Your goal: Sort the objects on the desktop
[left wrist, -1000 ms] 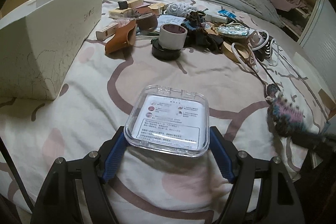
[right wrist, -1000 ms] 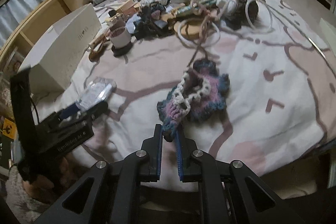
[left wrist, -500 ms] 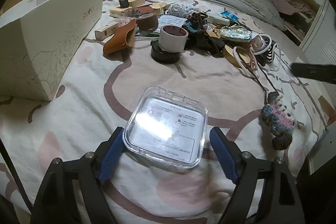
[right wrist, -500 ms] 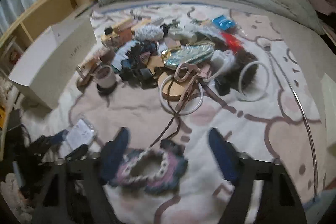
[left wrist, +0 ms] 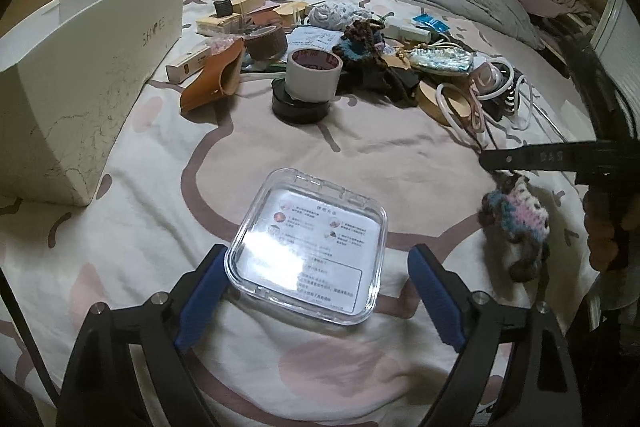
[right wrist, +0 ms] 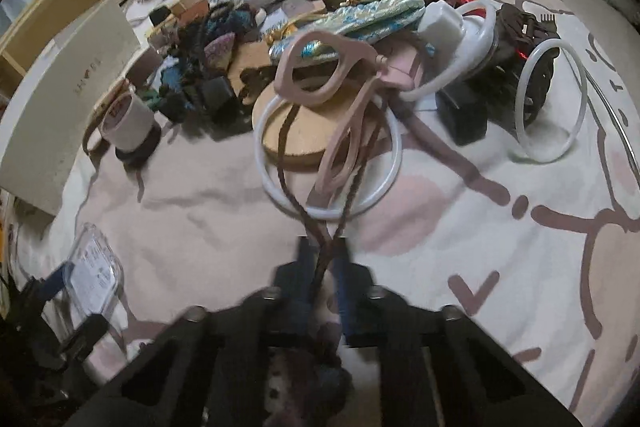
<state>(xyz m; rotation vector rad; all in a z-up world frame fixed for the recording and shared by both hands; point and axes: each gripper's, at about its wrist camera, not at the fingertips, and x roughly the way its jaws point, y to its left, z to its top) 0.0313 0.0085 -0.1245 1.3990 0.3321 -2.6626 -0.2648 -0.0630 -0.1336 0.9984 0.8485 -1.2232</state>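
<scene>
Clear plastic case [left wrist: 306,247] with a printed card inside lies on the bed [left wrist: 360,155], between the left gripper's [left wrist: 316,291] wide blue fingers [left wrist: 200,297], which have just been opening. Beside it, the right gripper [right wrist: 322,263], angled steeply down, has just closed on the brown cord [right wrist: 320,227] of a crochet pouch [left wrist: 516,219].
</scene>
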